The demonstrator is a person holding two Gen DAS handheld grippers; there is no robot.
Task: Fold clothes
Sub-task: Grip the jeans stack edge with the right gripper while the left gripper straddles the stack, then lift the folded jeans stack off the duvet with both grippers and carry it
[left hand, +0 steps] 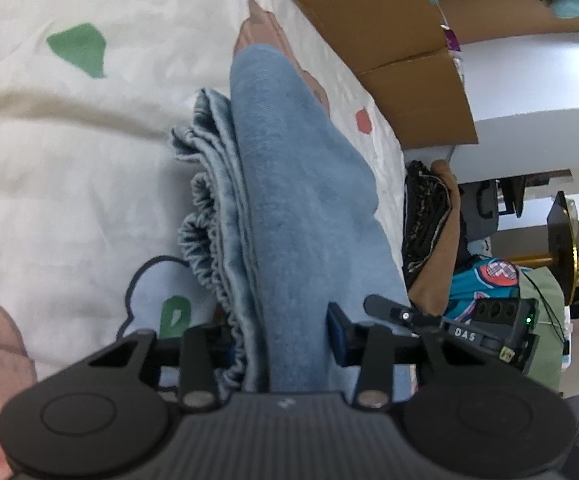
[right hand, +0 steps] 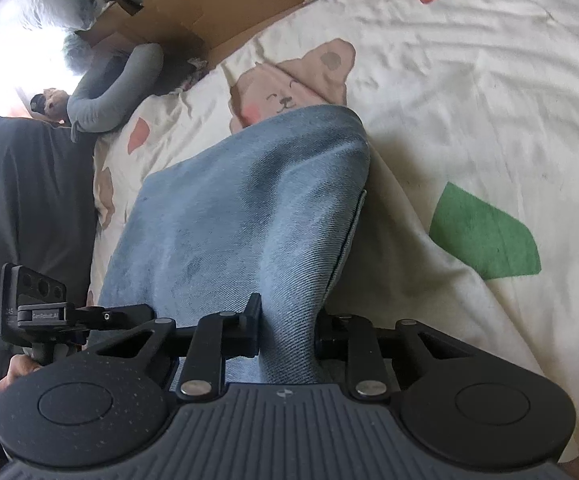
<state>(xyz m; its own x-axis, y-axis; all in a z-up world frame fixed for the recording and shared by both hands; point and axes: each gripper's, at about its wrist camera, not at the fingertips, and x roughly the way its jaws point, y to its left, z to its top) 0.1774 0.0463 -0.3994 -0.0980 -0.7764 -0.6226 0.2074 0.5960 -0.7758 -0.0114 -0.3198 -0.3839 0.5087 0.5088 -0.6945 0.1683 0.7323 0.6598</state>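
Both tools pinch blue garment (left hand: 301,208): left tool (left hand: 285,344) shows elastic waistband (left hand: 205,240); right tool (right hand: 287,332) shows bear print (right hand: 289,84).

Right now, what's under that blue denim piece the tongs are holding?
Under the blue denim garment lies the cream bedsheet; its printed bear peeks out past the edge. Whatever the denim covers is hidden.

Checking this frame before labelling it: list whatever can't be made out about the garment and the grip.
- Left wrist view: the left gripper pads are buried in the light blue denim garment.
- Right wrist view: the right gripper hides the gripped edge.
- Both views: the garment's type is unclear; it is bunched.
- Right wrist view: the bear-print cream bedsheet is covered beneath it.
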